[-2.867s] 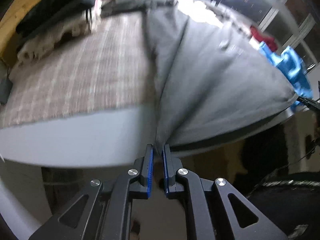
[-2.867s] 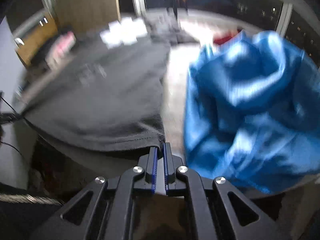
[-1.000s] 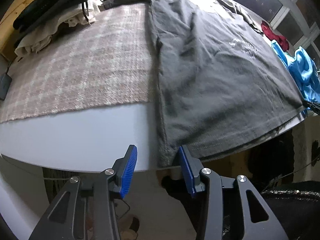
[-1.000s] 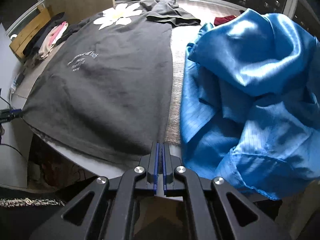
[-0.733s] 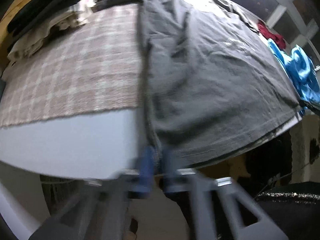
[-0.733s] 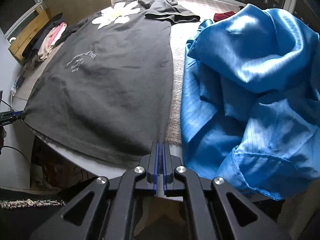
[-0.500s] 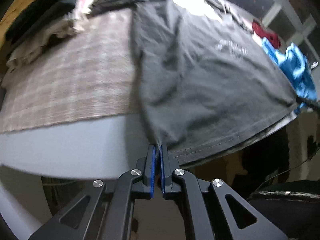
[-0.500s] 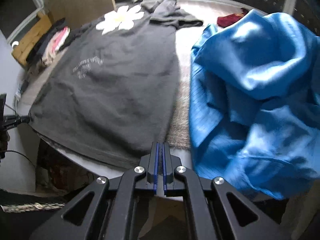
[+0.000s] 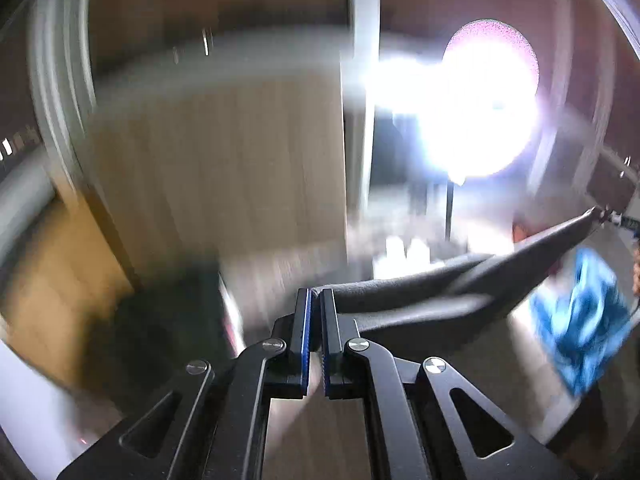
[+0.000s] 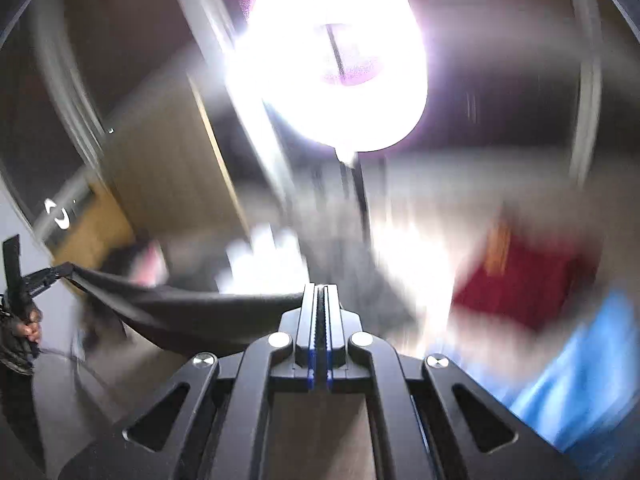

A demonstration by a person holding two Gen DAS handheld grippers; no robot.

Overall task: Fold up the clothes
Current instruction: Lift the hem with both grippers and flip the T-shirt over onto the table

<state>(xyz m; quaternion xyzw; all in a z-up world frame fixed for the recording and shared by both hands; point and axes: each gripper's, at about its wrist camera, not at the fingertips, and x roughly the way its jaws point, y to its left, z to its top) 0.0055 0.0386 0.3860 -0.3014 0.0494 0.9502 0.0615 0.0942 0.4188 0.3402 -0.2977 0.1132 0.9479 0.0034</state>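
Spanning the gap between both grippers: one dark grey shirt, lifted, hem slack. Left gripper: jaws clamped on one hem corner. Right gripper: jaws clamped on the other corner. Also present: blue garment, red cloth, bright lamp. Both views blurred.

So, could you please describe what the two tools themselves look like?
Both the left tool and the right tool are matte black, with angular linkage arms bearing triangular cut-outs and round silver pivot pins. Their slim fingers carry blue ribbed pads.
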